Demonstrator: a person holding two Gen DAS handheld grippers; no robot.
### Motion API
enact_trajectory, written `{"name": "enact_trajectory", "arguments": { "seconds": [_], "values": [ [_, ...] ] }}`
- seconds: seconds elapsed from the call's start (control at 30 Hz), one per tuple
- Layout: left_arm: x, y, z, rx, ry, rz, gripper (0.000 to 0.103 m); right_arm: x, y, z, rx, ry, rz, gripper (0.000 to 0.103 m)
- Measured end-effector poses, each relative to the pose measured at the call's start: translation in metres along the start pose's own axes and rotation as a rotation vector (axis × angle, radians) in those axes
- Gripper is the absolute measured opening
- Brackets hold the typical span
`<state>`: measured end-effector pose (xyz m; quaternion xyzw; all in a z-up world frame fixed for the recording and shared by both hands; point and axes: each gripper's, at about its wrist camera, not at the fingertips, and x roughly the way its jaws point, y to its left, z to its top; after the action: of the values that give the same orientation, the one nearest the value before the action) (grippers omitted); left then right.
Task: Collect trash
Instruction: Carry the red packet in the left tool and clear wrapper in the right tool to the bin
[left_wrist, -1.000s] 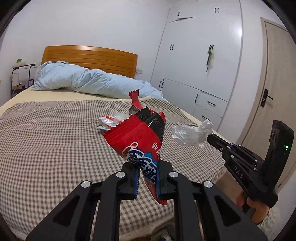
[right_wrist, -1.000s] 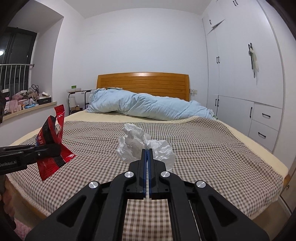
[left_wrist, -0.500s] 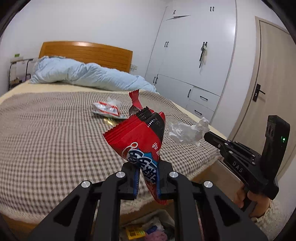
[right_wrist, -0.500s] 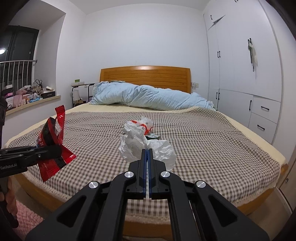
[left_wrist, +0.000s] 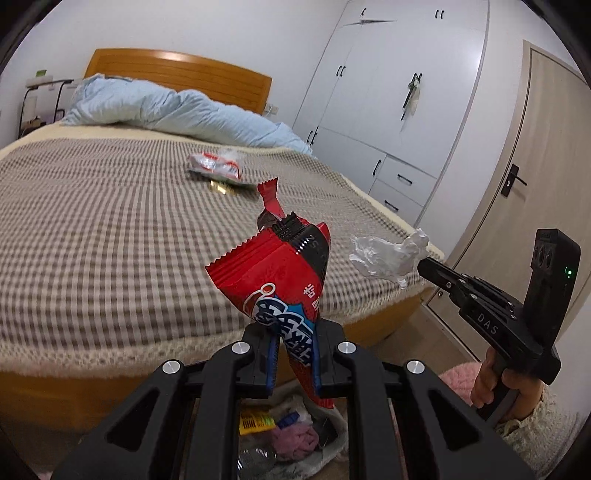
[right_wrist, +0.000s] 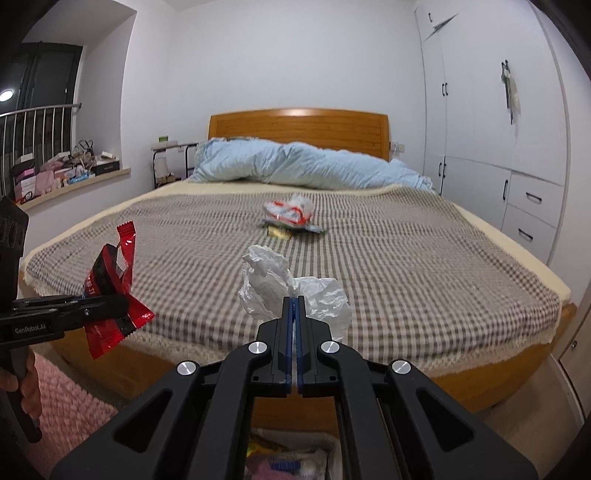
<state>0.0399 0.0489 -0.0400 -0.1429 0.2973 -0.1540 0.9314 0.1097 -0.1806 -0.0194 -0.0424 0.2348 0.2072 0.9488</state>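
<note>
The left hand-held gripper (left_wrist: 293, 363) is clamped on a red snack wrapper (left_wrist: 275, 280), its blue-padded fingers (left_wrist: 272, 363) pinching the lower part of the packet so that the crimped, torn top stands up and leans away from the camera. The right hand-held gripper (right_wrist: 293, 332) has its jaws pressed together on a crumpled white plastic bag (right_wrist: 284, 290), which bulges out on both sides of the fingertips; in the left wrist view the same bag (left_wrist: 388, 254) hangs from the tip of that gripper (left_wrist: 424, 266), with a hand (left_wrist: 496, 387) wrapped round its handle and a knitted sleeve (left_wrist: 535, 432) below. Both grippers are held off the foot edge of the bed (right_wrist: 369, 258), whose brown checked blanket (left_wrist: 110, 240) reaches to that edge. More trash lies near the middle of the bed: a clear plastic bag with red print (right_wrist: 290, 212) resting on some flat wrappers (right_wrist: 280, 230), well apart from both grippers. A rumpled light blue duvet (right_wrist: 306, 164) lies along the head edge against the wooden headboard (right_wrist: 299, 125). Below the grippers, on the floor by the foot of the bed, an open trash bin lined with a white bag (left_wrist: 332, 424) holds a yellow packet (left_wrist: 256, 422) and something pink (left_wrist: 295, 439). A pink rug (right_wrist: 62, 402) lies beside it.
</note>
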Motion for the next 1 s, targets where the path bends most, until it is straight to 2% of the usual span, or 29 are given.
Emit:
{"name": "enact_trajectory", "arguments": {
  "seconds": [0.27, 0.5, 0.57, 0.63, 0.83, 1.0],
  "values": [
    [0.012, 0.005, -0.031, 0.010, 0.011, 0.026, 0.011, 0.004, 0.003, -0.041, 0.043, 0.097, 0.033, 0.001],
    [0.025, 0.009, -0.053, 0.033, 0.052, 0.035, 0.011, 0.010, 0.005, -0.078, 0.085, 0.177, 0.050, 0.001],
    [0.026, 0.013, -0.060, 0.023, 0.059, 0.016, 0.011, 0.015, 0.006, -0.086, 0.104, 0.209, 0.067, 0.001],
    [0.031, 0.018, -0.067, -0.009, 0.095, -0.015, 0.011, 0.020, 0.008, -0.092, 0.104, 0.231, 0.073, 0.001],
    [0.052, 0.026, -0.089, -0.030, 0.207, 0.010, 0.011, 0.030, 0.013, -0.107, 0.081, 0.281, 0.072, 0.001],
    [0.060, 0.029, -0.101, -0.017, 0.247, 0.035, 0.011, 0.032, 0.012, -0.113, 0.079, 0.292, 0.059, 0.001]
  ]
}}
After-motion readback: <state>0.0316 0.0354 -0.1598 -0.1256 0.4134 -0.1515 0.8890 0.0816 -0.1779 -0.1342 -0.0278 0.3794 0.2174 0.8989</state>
